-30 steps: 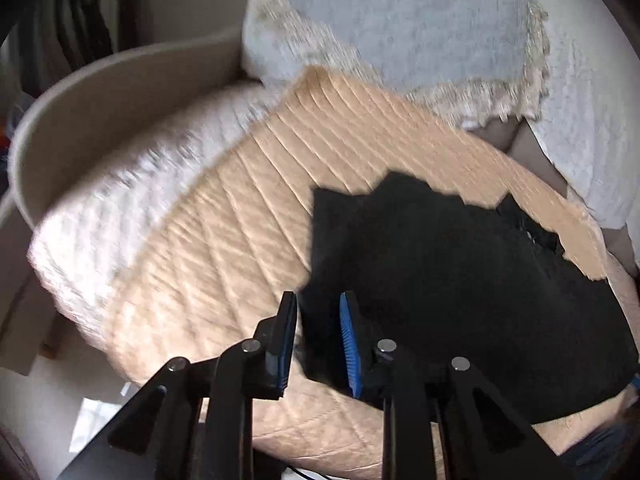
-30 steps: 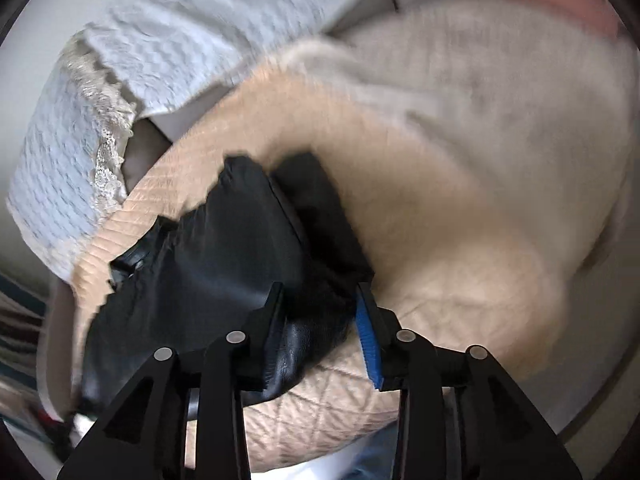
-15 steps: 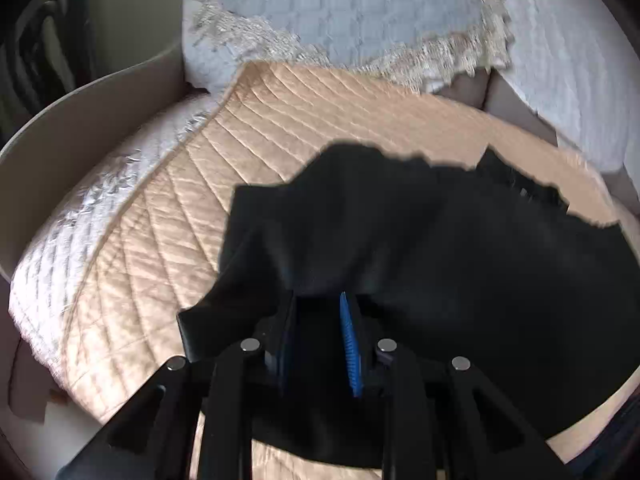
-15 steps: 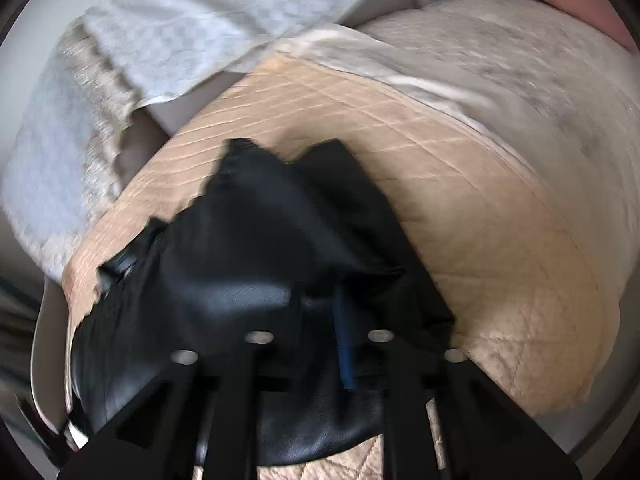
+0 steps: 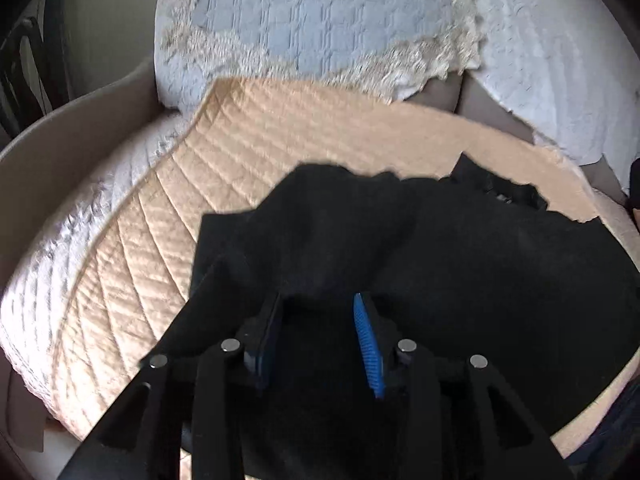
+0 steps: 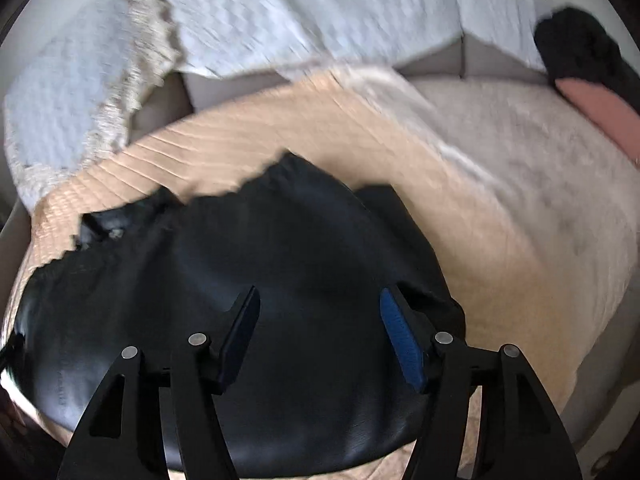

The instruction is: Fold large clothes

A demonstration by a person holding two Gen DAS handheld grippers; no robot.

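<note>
A large black garment (image 5: 440,260) lies on a peach quilted cushion (image 5: 240,152), with its near edge folded forward over itself. My left gripper (image 5: 318,300) hovers at that fold. Its jaws are opening, and dark cloth lies under the gap while the blue pad (image 5: 368,344) stands free of it. In the right wrist view the garment (image 6: 280,240) looks smooth and leathery. My right gripper (image 6: 319,294) is just above it, its jaws opening wide, with nothing pinched between them.
Pale lace-edged covers (image 5: 320,20) drape the sofa back. A beige armrest (image 5: 80,120) curves along the left. A cream fleecy seat cover (image 6: 540,160) spreads to the right, with a pink and black object (image 6: 592,100) at its far end.
Both grippers closed on the garment's near edge and carried it forward over the rest. Now both jaws have parted and the fold rests on the garment.
</note>
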